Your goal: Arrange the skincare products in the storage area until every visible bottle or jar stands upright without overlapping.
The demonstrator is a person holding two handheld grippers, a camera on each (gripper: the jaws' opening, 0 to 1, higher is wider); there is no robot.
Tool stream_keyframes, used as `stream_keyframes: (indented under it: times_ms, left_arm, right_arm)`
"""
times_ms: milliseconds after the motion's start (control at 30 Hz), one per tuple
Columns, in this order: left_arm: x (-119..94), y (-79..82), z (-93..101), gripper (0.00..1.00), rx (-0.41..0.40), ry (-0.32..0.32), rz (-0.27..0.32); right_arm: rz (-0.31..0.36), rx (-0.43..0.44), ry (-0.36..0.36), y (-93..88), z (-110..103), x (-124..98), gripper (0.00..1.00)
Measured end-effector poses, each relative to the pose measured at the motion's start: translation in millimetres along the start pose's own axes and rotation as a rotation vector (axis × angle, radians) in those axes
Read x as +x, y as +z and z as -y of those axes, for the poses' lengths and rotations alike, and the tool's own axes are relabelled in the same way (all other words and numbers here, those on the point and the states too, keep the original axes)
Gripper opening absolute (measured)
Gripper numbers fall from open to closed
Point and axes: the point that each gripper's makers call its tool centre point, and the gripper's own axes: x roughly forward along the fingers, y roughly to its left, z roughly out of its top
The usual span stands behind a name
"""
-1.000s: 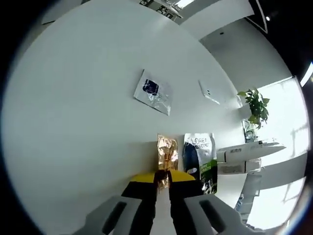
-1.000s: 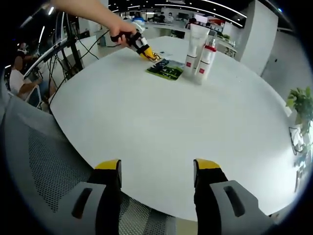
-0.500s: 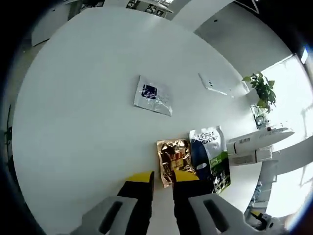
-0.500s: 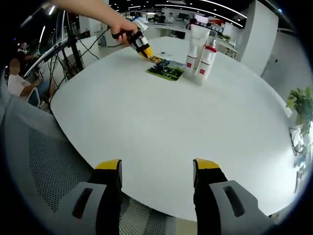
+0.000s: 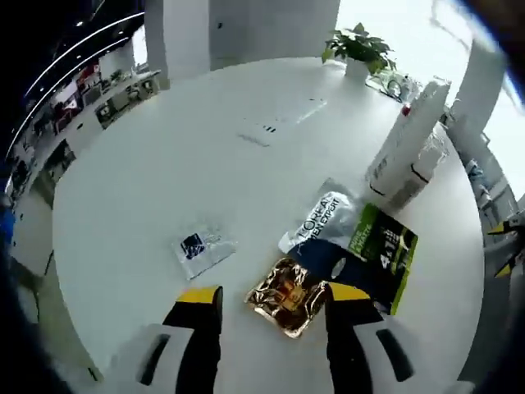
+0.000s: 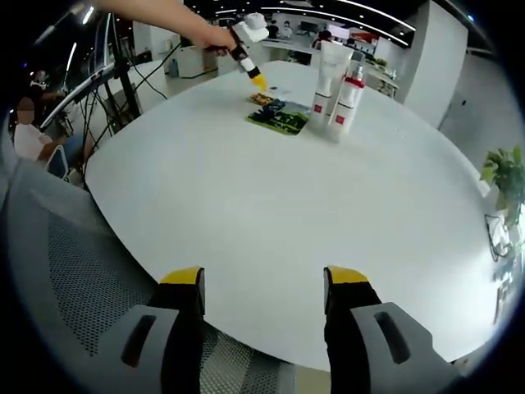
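In the left gripper view, the left gripper (image 5: 267, 297) is standing open at the bottom of the frame, its two yellow-tipped jaws apart and holding nothing. Between the tips, the gold foil sachet (image 5: 289, 296) is lying flat on the white desk (image 5: 164, 164). Just to the upper right of it, the blue and green sachet (image 5: 354, 249) is lying flat too, and the two packs seem to be touching at one edge. At the left of the jaws, a small clear sachet with a dark blue label (image 5: 200, 247) is lying apart from them. In the upper right of the frame, the white tube (image 5: 408, 133) is standing upright, with the white spray bottle (image 5: 418, 170) just beside it. A potted plant (image 5: 358, 48) is sitting at the far edge of the desk, at the top of the frame.

In the right gripper view, the right gripper (image 6: 262, 281) is also open and empty, hanging over the near edge of the desk, above a grey mesh chair (image 6: 90, 271) in the lower left.
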Motion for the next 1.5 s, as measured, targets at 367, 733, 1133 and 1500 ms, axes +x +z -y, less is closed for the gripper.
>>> stream_keyframes:
  times_ms: [367,733,1133,1500]
  left_arm:
    - [12.9,3.7,5.5,0.53,0.337,-0.054,-0.133]
    - [17.1,-1.7,8.9,0.45,0.422,-0.116,-0.188]
    - [13.1,-10.6,3.5,0.41,0.452,-0.110,-0.214]
    - [-3.4,-2.2,4.6,0.51,0.474,-0.153,-0.194]
  right_arm:
    - [-0.014,0.001,0.000,-2.7,0.5,1.2,0.56]
    - [-0.024,0.004,0.004,-4.8,-0.5,2.6,0.56]
    - [-0.027,0.003,0.003,-5.4,-1.2,3.1,0.56]
    - [-0.023,0.007,0.002,-5.2,-1.0,3.2,0.56]
